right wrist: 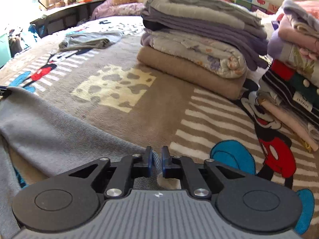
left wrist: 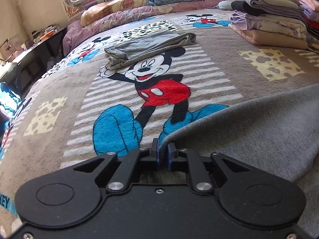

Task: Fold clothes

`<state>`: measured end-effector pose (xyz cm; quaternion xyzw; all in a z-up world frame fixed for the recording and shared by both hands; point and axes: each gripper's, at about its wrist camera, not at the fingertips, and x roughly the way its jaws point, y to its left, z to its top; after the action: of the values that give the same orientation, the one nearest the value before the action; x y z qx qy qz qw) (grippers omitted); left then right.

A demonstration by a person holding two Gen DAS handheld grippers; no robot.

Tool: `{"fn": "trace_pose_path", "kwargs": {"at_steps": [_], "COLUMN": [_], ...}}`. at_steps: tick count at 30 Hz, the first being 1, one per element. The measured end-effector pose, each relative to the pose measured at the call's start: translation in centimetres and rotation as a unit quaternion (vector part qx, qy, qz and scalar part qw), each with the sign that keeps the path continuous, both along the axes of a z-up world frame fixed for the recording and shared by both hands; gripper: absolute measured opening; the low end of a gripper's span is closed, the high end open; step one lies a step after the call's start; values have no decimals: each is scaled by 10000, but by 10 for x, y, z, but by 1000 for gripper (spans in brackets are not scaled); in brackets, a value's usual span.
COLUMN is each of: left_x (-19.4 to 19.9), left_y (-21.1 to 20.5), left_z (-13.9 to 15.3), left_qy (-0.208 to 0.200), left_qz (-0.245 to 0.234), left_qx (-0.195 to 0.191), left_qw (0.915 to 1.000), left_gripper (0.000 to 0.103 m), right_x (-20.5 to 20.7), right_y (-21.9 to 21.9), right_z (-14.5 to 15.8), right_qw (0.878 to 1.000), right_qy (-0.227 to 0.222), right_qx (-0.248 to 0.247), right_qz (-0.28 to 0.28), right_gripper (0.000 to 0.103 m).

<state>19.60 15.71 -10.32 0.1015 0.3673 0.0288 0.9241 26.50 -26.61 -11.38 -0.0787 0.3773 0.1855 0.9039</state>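
Note:
A grey knit garment lies on the Mickey Mouse blanket at the near edge of the bed. My left gripper is shut on its left corner, the cloth pinched between the blue pads. In the right wrist view the same grey garment spreads to the left, and my right gripper is shut on its right corner. The left gripper's tip shows at the far left edge, holding the other end. The cloth is stretched low between both grippers.
A folded grey garment lies farther up the bed. A stack of folded clothes stands at right, with a second stack beside it. Pillows and bedding line the headboard. A dark shelf stands left of the bed.

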Motion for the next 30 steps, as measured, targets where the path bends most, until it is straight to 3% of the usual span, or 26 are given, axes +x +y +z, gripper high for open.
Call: {"fn": "trace_pose_path", "kwargs": {"at_steps": [1, 3, 4, 6, 10, 13, 14, 15, 16, 18, 19, 22, 25, 28, 29, 30], "left_x": [-3, -11, -16, -27, -40, -47, -51, -55, -59, -64, -67, -65, -55, -39, -33, -28], "left_y": [3, 12, 18, 32, 54, 65, 70, 76, 83, 96, 99, 98, 95, 96, 98, 99], "left_z": [4, 12, 16, 23, 30, 34, 37, 40, 42, 48, 50, 51, 36, 13, 6, -2], "left_qy": [-7, -75, -117, -196, -347, -534, -654, -823, -953, -1119, -1167, -952, -607, -271, -166, -60], "left_qz": [39, 129, 185, 289, 419, 453, 426, 446, 498, 619, 710, 813, 754, 762, 796, 829], "left_qx": [-150, -523, -797, -1354, -2291, -2924, -3194, -3481, -3708, -4034, -3955, -3295, -2946, -3010, -3145, -3278], "left_qw": [9999, 9985, 9966, 9902, 9719, 9537, 9444, 9328, 9225, 9060, 9083, 9358, 9507, 9502, 9458, 9411], "left_gripper": [13, 15, 15, 16, 18, 21, 40, 68, 75, 75, 75, 75, 73, 61, 51, 30], "right_x": [3, 0, -3, -11, -25, -33, -35, -35, -35, -33, -31, -25, -19, -13, -11, -10], "right_y": [-1, -18, -31, -50, -87, -88, -86, -83, -80, -74, -72, -63, -58, -56, -55, -52], "right_z": [-3, 4, 5, 3, -17, -24, -25, -26, -26, -26, -25, -26, -29, -31, -32, -34], "right_qw": [9999, 9969, 9924, 9833, 9502, 9440, 9450, 9455, 9456, 9454, 9456, 9479, 9483, 9445, 9428, 9415], "right_qy": [19, -42, -14, 139, 691, 765, 763, 768, 777, 790, 802, 804, 772, 763, 765, 787], "right_qx": [-13, 596, 1017, 1518, 2718, 2916, 2904, 2906, 2920, 2942, 2941, 2891, 2884, 2975, 3014, 3051], "right_qz": [-147, -507, -700, -992, -1362, -1340, -1299, -1253, -1205, -1155, -1135, -1073, -1079, -1166, -1200, -1194], "right_gripper": [29, 37, 52, 66, 66, 67, 67, 67, 68, 68, 69, 69, 69, 65, 59, 49]}}
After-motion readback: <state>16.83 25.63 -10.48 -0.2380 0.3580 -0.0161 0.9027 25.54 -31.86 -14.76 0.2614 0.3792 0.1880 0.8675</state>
